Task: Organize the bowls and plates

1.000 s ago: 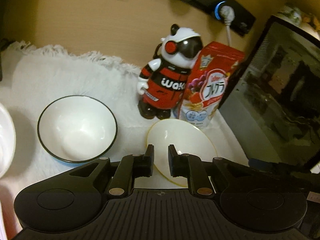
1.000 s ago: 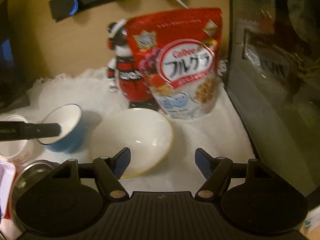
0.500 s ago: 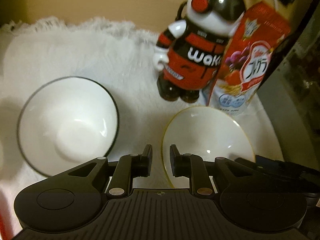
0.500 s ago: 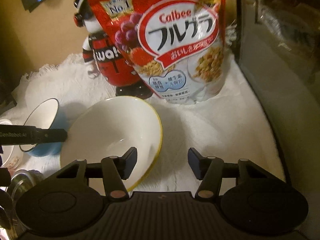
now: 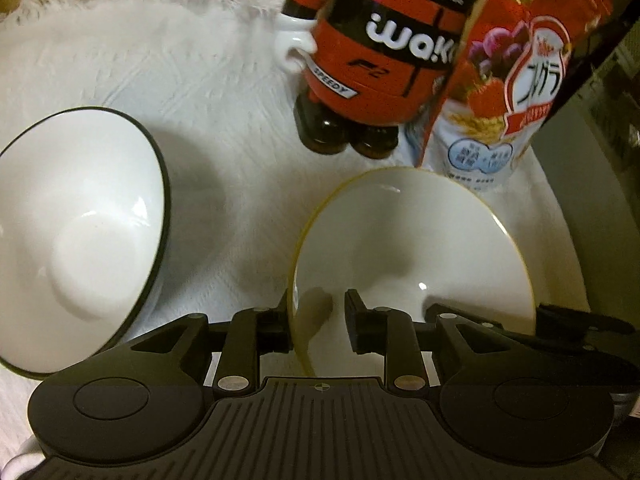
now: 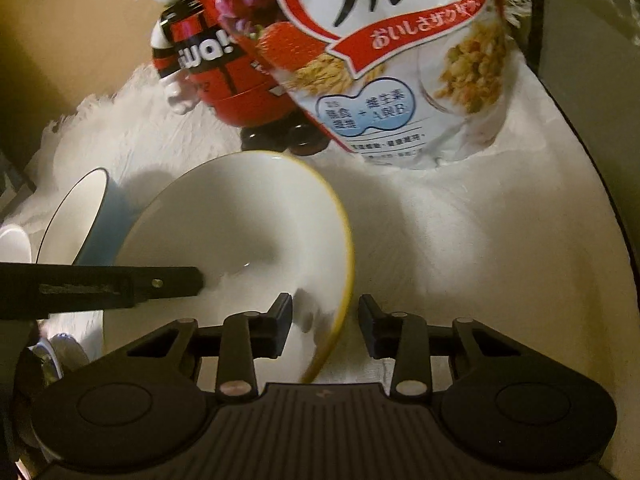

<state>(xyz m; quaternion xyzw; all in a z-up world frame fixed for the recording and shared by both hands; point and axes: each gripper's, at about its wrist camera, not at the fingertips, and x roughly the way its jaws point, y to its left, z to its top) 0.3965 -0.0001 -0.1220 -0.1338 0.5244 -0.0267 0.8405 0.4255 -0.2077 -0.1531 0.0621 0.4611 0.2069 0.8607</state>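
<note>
Now straddling opposite rims of the yellow-rimmed bowl [image 5: 412,240]: left gripper [image 5: 318,320] and right gripper [image 6: 325,320], both spread. Best pinched evenly, lifted level, clear of the cereal bag [image 6: 400,60].

Figurine [image 5: 376,60] and cereal bag [image 6: 400,60] block behind; right cloth [image 6: 500,240] open

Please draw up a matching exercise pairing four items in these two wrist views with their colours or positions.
Items
1. yellow-rimmed bowl
2. black-rimmed bowl
3. cereal bag
4. panda figure

Descriptions
A. red and black body
B. blue outside
C. rim between the fingers of both grippers
D. printed with granola and fruit

Pairs: 1-C, 2-B, 3-D, 4-A
</note>
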